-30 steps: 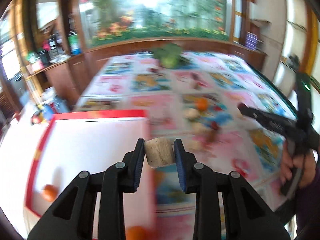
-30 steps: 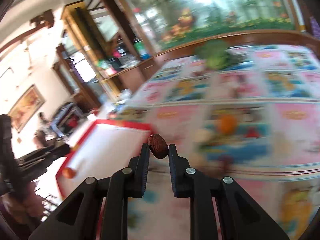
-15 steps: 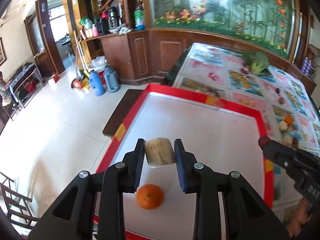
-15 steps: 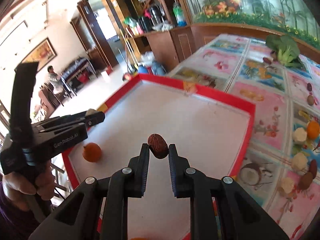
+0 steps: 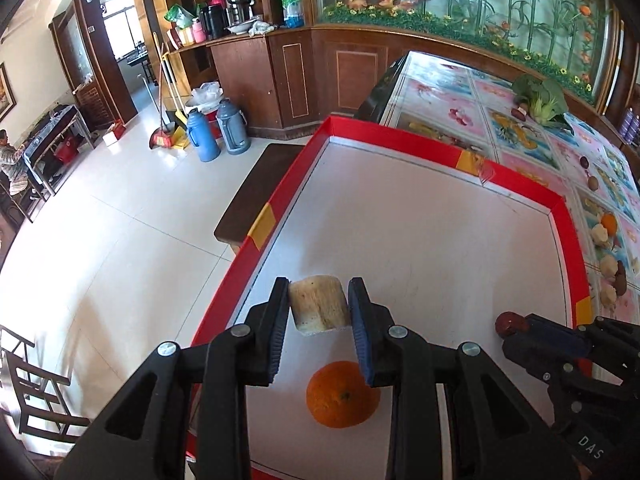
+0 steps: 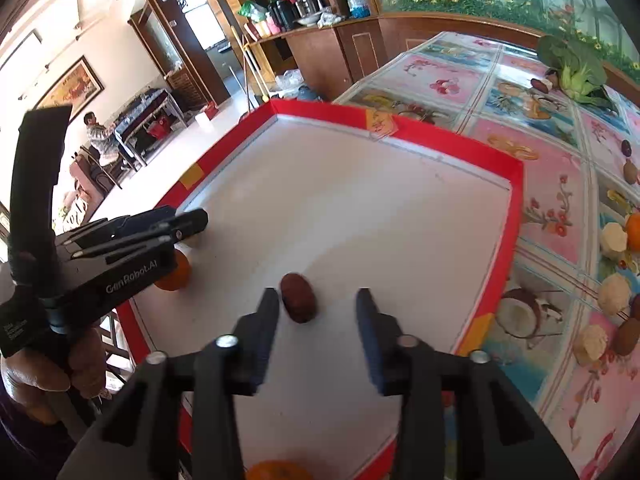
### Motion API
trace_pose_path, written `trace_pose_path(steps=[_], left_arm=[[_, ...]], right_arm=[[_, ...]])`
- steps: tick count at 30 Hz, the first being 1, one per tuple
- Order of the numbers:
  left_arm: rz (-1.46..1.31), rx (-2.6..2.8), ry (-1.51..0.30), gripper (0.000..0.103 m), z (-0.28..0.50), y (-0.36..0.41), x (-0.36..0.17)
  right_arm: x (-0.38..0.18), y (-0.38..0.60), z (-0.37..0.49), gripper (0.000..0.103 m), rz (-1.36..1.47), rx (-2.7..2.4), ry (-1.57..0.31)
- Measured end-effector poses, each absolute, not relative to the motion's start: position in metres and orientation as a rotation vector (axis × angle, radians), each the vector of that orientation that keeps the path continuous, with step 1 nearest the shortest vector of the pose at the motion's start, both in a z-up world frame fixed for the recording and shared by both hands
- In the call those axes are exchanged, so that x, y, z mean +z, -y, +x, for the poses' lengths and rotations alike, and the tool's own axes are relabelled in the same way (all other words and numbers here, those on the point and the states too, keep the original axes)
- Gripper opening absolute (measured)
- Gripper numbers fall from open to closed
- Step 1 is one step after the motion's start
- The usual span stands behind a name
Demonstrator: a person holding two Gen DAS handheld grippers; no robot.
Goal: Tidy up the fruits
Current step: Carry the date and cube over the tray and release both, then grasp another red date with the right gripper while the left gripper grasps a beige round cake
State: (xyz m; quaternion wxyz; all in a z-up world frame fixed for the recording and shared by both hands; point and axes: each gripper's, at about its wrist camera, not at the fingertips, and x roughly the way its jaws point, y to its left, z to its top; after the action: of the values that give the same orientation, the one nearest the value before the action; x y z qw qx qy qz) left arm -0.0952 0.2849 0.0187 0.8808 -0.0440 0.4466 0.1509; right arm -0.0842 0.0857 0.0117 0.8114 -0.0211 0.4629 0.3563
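While both grippers hang over the red-rimmed tray [image 5: 440,156], each is at a different point of its drop-off. The right gripper [image 6: 316,304] is spreading its jaws, and the brown date-like fruit [image 6: 298,298] lies between them on the white tray floor, close to the left pad but apparently free of both, so it looks just released. The left gripper [image 5: 318,312] is clamped narrowly on a pale, peeled chunk of fruit [image 5: 318,306], carried above the tray near its left rim, just beyond an orange [image 5: 342,394] already resting there; it seems brought here to join the sorted pile. More fruit, including another orange [image 6: 634,230] and pale peeled pieces [image 6: 614,240], waits on the patterned tablecloth [image 6: 552,200] right of the tray.
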Motion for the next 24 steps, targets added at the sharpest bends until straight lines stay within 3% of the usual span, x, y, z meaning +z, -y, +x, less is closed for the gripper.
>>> trace_pose_path(steps=[4,8,16,24], left_arm=[[-0.075,0.346,-0.946,0.038,-0.098,-0.283,0.018],[-0.058,0.368,-0.923,0.069,-0.104,-0.280,0.027],[-0.038,0.348,-0.832,0.086,-0.122,-0.254,0.060],[0.059,0.150,-0.854,0.087,-0.114,-0.170,0.060]], right_arm=[[0.028,-0.056,-0.083,0.044,0.046,0.784,-0.926],[0.043,-0.018,-0.076,0.051,0.115,0.758,-0.850],[0.045,0.107,-0.039,0.052,0.253,0.540,-0.785],[0.022,0.168,-0.025,0.052,0.352,0.436,-0.878]])
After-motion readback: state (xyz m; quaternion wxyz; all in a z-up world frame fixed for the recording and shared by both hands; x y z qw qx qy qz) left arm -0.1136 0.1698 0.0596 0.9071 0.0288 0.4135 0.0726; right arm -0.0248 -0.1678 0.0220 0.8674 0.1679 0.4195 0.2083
